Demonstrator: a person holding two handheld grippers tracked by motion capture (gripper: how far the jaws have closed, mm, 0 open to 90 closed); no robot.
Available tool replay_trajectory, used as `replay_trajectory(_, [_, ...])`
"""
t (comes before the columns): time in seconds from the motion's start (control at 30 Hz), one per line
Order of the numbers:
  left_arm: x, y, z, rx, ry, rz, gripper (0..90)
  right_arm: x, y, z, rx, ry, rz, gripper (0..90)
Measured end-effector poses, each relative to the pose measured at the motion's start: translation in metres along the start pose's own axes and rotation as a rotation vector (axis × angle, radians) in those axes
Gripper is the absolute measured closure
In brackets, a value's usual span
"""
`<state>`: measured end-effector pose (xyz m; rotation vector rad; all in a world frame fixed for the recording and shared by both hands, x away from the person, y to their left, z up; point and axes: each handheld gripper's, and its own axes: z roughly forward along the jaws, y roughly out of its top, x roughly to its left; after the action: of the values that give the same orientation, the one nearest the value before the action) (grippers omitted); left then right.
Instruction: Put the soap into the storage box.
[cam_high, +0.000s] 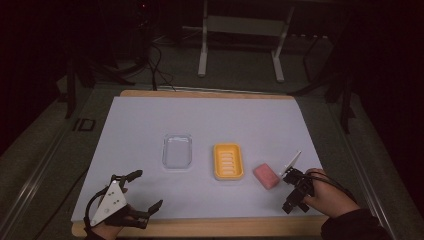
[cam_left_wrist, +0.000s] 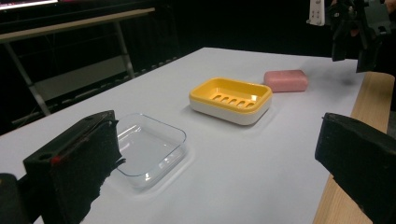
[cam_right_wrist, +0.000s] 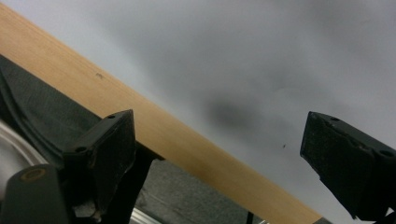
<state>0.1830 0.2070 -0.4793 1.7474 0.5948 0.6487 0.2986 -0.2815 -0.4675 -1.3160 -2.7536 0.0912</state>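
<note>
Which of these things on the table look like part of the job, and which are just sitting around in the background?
Likely part of the job:
pink soap
yellow soap dish
clear lid
left gripper, open
right gripper, open

Just lying about:
metal frame behind the table
cables on the floor

1. Clear plastic tray (cam_high: 177, 151): empty, flat on the white surface (cam_high: 150, 120), leftmost.
2. Yellow soap dish (cam_high: 228, 161): slotted insert, white base, centre.
3. Pink soap bar (cam_high: 266, 175): lying flat, just right of the dish.
</note>
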Motion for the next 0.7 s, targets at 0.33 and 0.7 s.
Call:
replay_trajectory(0.33, [0.0,0.0,0.0,0.004,0.003,0.002,0.6,0.002,0.015,-0.005,-0.045,-0.013,0.034,9.6])
replay_trajectory(0.7, [0.0,0.0,0.0,-0.003,0.002,-0.004,0.6,0.01,0.036,-0.008,-0.148,-0.009,0.019,9.6])
